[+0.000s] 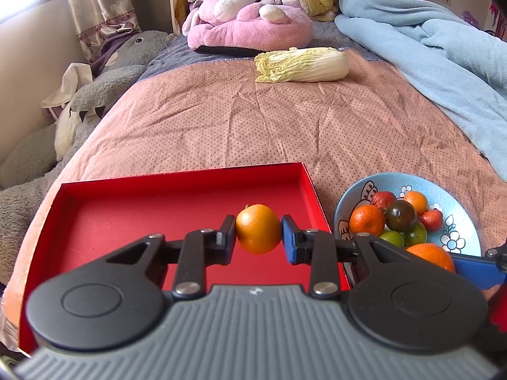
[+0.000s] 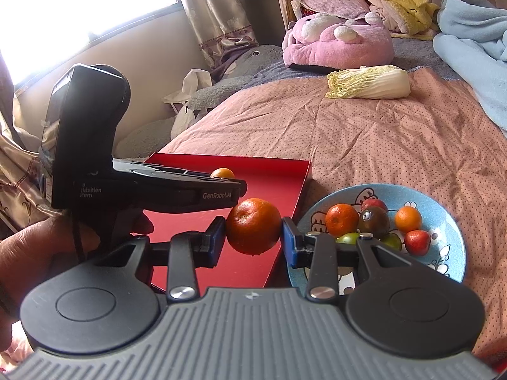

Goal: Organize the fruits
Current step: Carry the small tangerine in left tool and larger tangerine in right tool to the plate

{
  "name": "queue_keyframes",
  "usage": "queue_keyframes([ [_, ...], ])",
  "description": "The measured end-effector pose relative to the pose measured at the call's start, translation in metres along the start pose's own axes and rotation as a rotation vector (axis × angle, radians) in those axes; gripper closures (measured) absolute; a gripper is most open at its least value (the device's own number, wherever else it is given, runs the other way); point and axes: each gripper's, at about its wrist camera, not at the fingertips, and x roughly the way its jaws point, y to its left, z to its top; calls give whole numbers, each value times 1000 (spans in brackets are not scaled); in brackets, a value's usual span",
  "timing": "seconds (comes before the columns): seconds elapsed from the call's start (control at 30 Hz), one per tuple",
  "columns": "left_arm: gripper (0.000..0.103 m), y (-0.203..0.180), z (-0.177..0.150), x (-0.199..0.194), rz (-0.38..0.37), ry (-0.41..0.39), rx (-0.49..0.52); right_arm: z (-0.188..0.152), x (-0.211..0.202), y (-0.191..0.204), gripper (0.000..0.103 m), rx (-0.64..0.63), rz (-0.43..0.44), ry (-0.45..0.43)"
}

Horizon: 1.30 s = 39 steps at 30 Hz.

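Fruit transfer, wrist views. We see the left gripper (image 1: 258, 234) clamped on a small orange (image 1: 258, 228) at frame centre, above the red tray (image 1: 126, 209); the right gripper (image 2: 253, 231) pinches a darker mandarin (image 2: 253, 226) beside the blue bowl (image 2: 450, 221). We judge both light, round, yielding; hold across the widest part, gently.

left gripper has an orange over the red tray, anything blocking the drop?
Nothing visible. The left gripper holds the orange directly above the red tray, whose floor below looks bare. The right gripper's tangerine hangs near the tray's right edge.
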Motion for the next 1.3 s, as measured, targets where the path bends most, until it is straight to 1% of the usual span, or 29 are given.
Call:
queue_keyframes([
  [0.37,69,-3,5,-4,-3,-9,10,-1,-2,4,60,-10,15,0],
  [0.8,69,-12,6,-5,-17,-12,21,-2,-5,-1,60,3,11,-5],
  [1.3,69,-12,5,-4,-17,-11,19,-3,-5,-1,60,5,13,-6],
])
